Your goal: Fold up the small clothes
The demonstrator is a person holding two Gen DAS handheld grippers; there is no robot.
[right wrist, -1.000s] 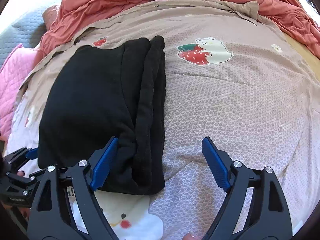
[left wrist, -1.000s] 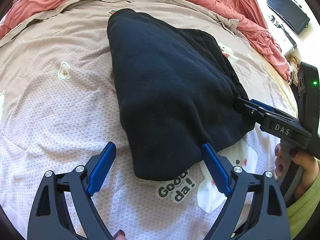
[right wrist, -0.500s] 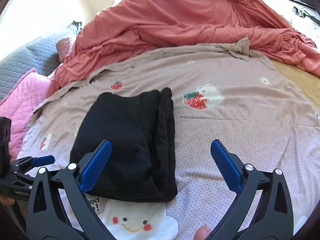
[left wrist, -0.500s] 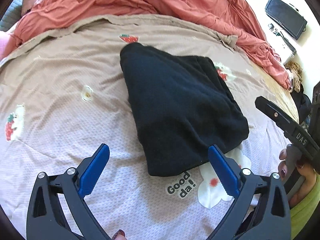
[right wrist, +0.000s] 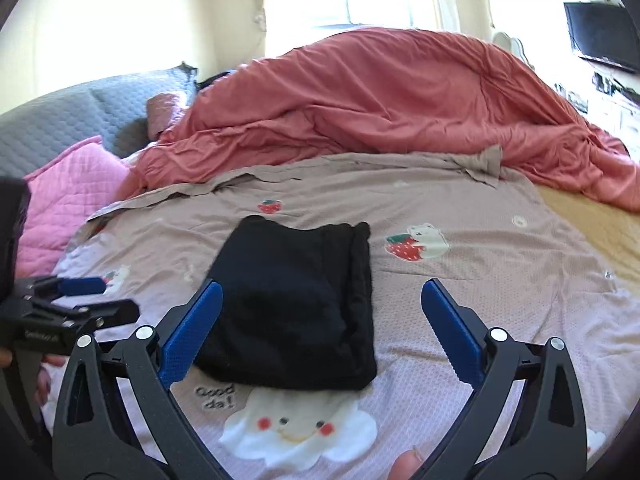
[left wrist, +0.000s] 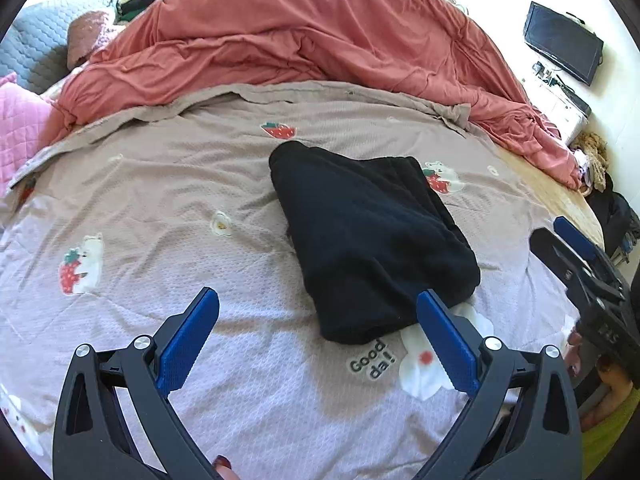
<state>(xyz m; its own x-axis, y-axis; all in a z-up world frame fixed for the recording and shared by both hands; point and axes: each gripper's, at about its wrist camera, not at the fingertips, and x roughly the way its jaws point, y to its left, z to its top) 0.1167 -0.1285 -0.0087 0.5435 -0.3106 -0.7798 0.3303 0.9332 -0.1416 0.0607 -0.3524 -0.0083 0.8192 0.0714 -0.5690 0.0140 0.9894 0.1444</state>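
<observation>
The folded black garment [left wrist: 368, 240] lies alone in the middle of the bed, on the printed beige sheet [left wrist: 152, 208]. Bare sheet lies open on every side of it, widest toward the bed's left edge and between it and the near edge. Along the far edge the heaped coral duvet [left wrist: 320, 40] forms a tall barrier. Pink and grey pillows [right wrist: 68, 184] crowd the far left corner. The left gripper [left wrist: 318, 334] and right gripper [right wrist: 320, 330] both hang spread wide, clear of the garment, above the near edge.
</observation>
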